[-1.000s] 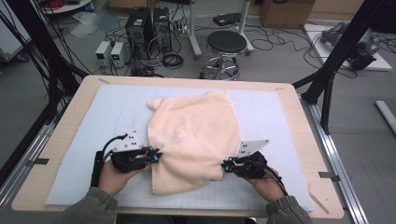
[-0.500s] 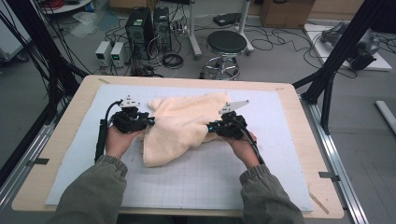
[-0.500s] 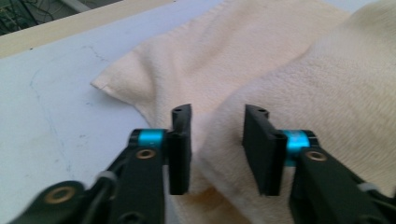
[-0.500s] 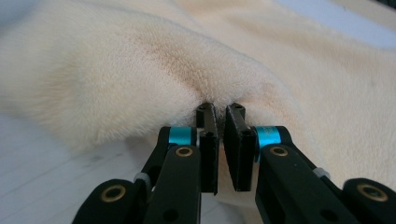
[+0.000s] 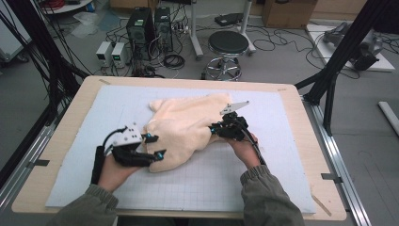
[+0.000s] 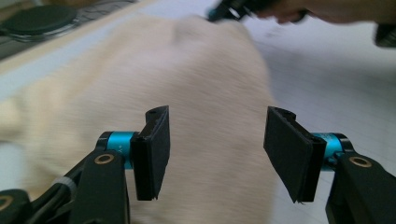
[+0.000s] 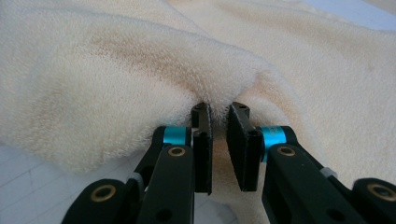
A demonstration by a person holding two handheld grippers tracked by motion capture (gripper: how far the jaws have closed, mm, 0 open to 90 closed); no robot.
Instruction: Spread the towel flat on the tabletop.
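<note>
Since the earlier frame the left gripper [image 5: 154,145] has slid back toward the person, to the 7 o'clock end of the cream towel [image 5: 186,127], and its jaws have just been opening; they now stand apart with nothing between them, the cloth just ahead. Farther off, the right gripper [image 5: 217,128] has just eased slightly, a narrow gap showing, its pads barely pinching the towel's 3 o'clock edge. From 7 toward 1 o'clock, the towel lies bunched mid-table [image 5: 291,141], nearer the left fingers.
</note>
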